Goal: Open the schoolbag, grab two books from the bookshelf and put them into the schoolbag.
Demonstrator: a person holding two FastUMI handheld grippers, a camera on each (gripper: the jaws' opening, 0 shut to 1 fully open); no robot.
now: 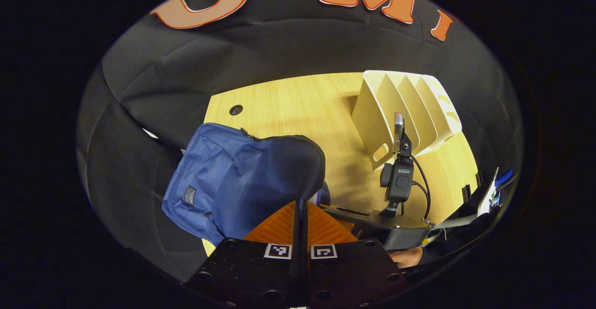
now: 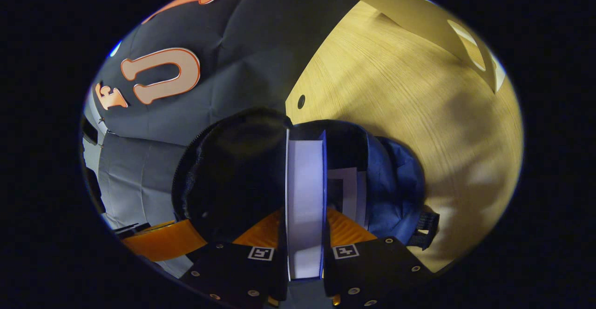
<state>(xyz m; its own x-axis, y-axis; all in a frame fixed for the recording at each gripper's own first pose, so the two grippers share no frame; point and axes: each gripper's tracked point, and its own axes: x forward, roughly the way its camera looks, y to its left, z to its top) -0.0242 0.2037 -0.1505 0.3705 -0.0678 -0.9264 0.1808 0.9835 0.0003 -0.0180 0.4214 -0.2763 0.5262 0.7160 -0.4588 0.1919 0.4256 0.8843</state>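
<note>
Loading the second book [image 2: 305, 197]: right gripper [image 2: 305, 234] clamps it, spine-up in the bag [image 2: 396, 178] mouth beside another; left gripper [image 1: 300, 211] pinches the flap [image 1: 288, 164]; next, lower and release.

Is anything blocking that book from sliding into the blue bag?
Nothing visible blocks it. The right gripper clamps the book right at the schoolbag opening, beside another book already inside. The left gripper pinches the dark flap, holding it open.

A recording booth set up like a study desk.
Black cloth wall [image 1: 279, 53] behind a wooden tabletop [image 1: 302, 109] with a white bookshelf [image 1: 405, 109] and a blue schoolbag [image 1: 223, 178].
</note>
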